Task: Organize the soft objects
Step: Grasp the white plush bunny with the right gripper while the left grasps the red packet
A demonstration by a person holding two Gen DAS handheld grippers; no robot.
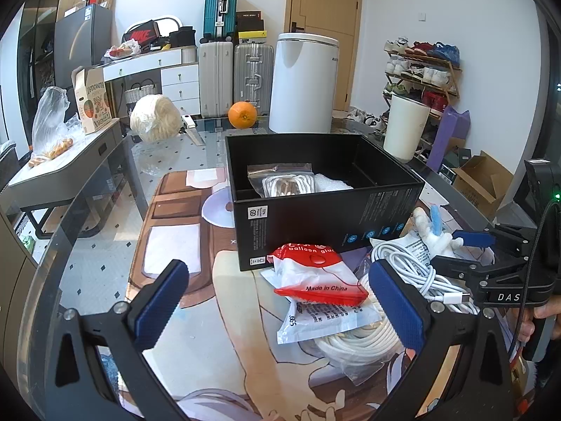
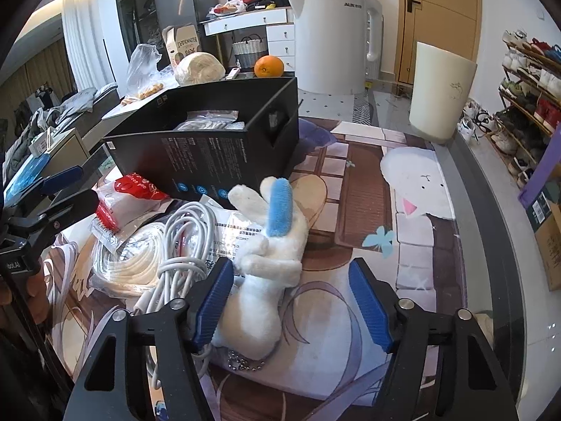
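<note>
- Right tool [image 2: 291,301] stands half spread around the small white plush rabbit with a blue ear [image 2: 261,280]; its left pad touches the toy's flank, while the right pad stands apart from it, so nothing is pinched yet.
- Left tool [image 1: 277,310] is spread wide and empty, hovering over the red-and-white plastic packet [image 1: 315,277] on the worktop [image 1: 105,252].
- Plush rabbit lies on the printed mat, just beside the coiled white charging cable [image 2: 186,245] and near the front wall of the open black cardboard box [image 2: 210,154].
- By my judgement the toy is light and soft and will squash under the pads; the thick body is the best place to pinch, not the thin ears or arms.
- Its metal ball chain [image 2: 245,363] may dangle and snag on the cable.
- Much of the box's inside is hidden from the right wrist view; the left view shows a clear zip bag of white cord [image 1: 285,180] there already.
- Rabbit's underside cannot be seen.
</note>
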